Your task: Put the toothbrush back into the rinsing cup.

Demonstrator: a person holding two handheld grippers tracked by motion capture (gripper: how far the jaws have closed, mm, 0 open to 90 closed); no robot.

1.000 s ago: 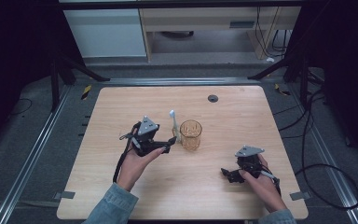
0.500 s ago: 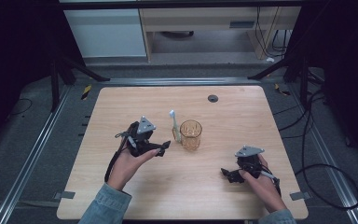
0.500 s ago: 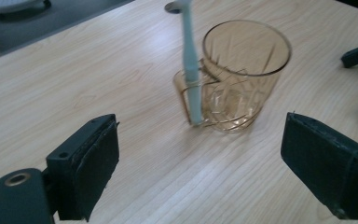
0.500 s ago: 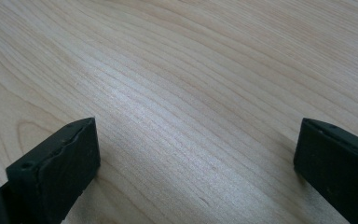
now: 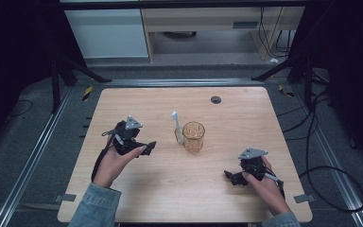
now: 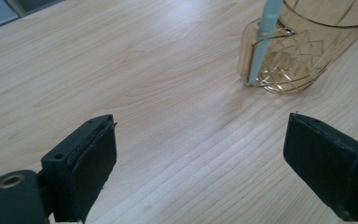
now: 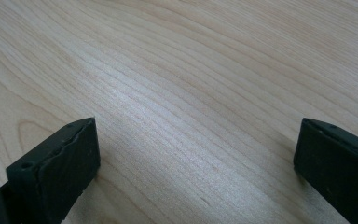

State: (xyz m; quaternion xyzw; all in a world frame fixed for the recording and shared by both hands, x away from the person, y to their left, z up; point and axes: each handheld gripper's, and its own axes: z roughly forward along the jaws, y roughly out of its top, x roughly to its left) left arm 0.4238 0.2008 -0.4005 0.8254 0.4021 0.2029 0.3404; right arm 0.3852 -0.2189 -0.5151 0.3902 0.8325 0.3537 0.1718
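High view. Item: amber cup [image 5: 193,136], clear ribbed plastic, upright near the middle of the table [image 5: 246,113]. A toothbrush [image 5: 177,126], pale blue-white, stands against the cup's left side, head up, its shaft slotted through the cup's side loop. My left gripper [image 5: 147,147] sits left of the cup, well apart from it, its jaws pointing towards it. My right gripper [image 5: 230,177] rests in front of the cup and to its right, low on the wood.

Left gripper view. The jaws have just been opening and now stand wide, nothing between them but bare wood. The cup [image 6: 303,51] lies ahead, towards the upper right; diamond pattern on its lower wall. The toothbrush [image 6: 263,39] runs down through the loop, its foot on the wood beside the cup's base.

Right gripper view. Jaws spread wide, holding nothing, plain table [image 7: 177,79] ahead.

Risk, as I judge it: the cup looks light and the brush top-heavy. A sideways brush from my left claw could tip both, or flick the toothbrush out of its loop.
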